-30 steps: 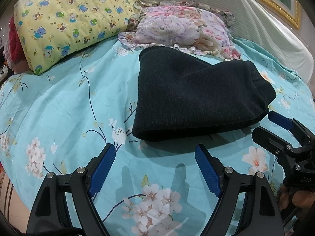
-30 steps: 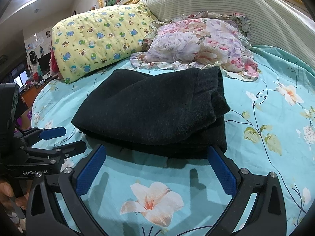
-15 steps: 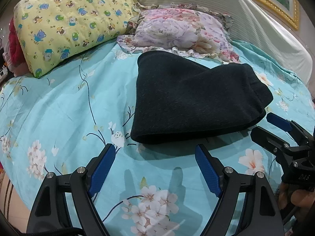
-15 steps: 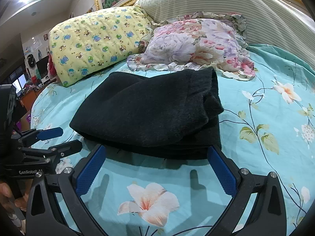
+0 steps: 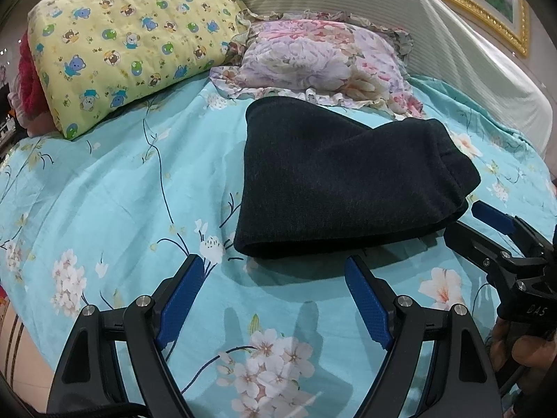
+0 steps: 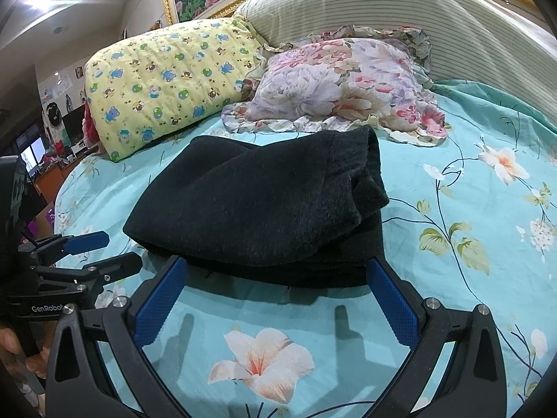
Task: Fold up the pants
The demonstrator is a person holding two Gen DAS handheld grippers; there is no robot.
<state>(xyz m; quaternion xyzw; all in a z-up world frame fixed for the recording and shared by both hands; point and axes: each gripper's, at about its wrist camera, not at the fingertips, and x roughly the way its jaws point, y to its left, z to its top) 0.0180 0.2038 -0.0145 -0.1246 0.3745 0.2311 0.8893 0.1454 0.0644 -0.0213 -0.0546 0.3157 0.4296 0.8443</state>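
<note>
The dark charcoal pants lie folded in a thick stack on the turquoise floral bedsheet; they also show in the right wrist view. My left gripper is open and empty, just short of the stack's near left edge. My right gripper is open and empty, its blue pads at the near edge of the stack, apart from the cloth. The right gripper also shows at the right of the left wrist view, and the left gripper at the left of the right wrist view.
A yellow bear-print pillow and a floral frilled pillow lie behind the pants. A striped cream headboard cushion runs along the back. The bed's edge falls away at the lower left.
Both grippers have drawn slightly back and down from the folded pants, staying open. The pants have not moved.
</note>
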